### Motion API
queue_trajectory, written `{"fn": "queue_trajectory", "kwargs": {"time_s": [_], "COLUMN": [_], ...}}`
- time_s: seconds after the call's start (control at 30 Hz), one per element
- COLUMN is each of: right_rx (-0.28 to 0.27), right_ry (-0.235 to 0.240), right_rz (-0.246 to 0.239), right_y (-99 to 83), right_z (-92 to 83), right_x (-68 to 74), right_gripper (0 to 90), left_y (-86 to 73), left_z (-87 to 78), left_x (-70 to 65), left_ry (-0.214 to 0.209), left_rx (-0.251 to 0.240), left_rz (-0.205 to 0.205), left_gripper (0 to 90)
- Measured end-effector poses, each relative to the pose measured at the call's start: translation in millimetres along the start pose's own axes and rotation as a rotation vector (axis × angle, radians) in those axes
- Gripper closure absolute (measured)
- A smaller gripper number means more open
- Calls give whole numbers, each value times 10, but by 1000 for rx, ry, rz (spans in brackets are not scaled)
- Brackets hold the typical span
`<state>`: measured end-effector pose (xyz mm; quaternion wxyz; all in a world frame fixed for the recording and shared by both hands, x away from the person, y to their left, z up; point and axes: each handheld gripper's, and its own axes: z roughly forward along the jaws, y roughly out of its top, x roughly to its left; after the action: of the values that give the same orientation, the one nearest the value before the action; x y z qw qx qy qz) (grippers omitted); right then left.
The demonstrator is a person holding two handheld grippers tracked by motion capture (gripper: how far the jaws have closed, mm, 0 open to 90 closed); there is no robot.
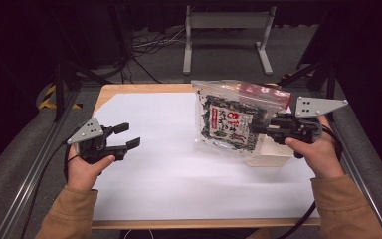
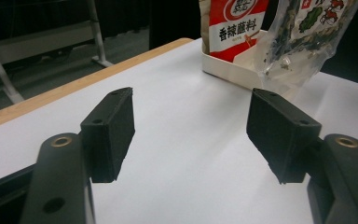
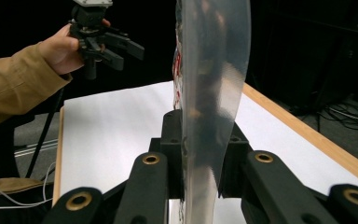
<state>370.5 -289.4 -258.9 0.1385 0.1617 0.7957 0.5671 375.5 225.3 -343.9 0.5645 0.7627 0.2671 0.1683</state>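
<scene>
The right hand-held gripper pinches the clear snack bag by its side edge, holding it upright above the white tray. The left hand-held gripper, jaws wide and empty, hovers over the bench, the bag well ahead across it.

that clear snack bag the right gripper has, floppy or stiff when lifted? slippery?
The clear bag probably flexes: it bows above the right gripper that pinches its edge. Likely light, since one edge pinch holds it off the table. Its glossy film may be slippery.

tan sleeves, black tongs, perhaps brass screws
</scene>
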Motion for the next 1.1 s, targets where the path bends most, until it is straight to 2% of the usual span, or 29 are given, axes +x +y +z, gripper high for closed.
{"fn": "queue_trajectory", "kwargs": {"time_s": [0.07,0.23,0.67,1.1], "right_rx": [-1,-9,-16,-12], "right_ry": [-14,-51,-146,-230], "right_rz": [3,10,24,52], "right_y": [0,15,37,-50], "right_z": [-35,-131,-356,-535], "right_x": [-17,-67,-141,-246], "right_gripper": [763,764,764,763], "left_y": [-14,-37,-75,-92], "left_z": [0,11,29,7], "left_x": [6,31,60,84], "left_ry": [1,7,11,31], "left_rx": [-1,16,14,16], "left_rz": [-13,-11,-19,-25], "left_gripper": [317,301,282,263]}}
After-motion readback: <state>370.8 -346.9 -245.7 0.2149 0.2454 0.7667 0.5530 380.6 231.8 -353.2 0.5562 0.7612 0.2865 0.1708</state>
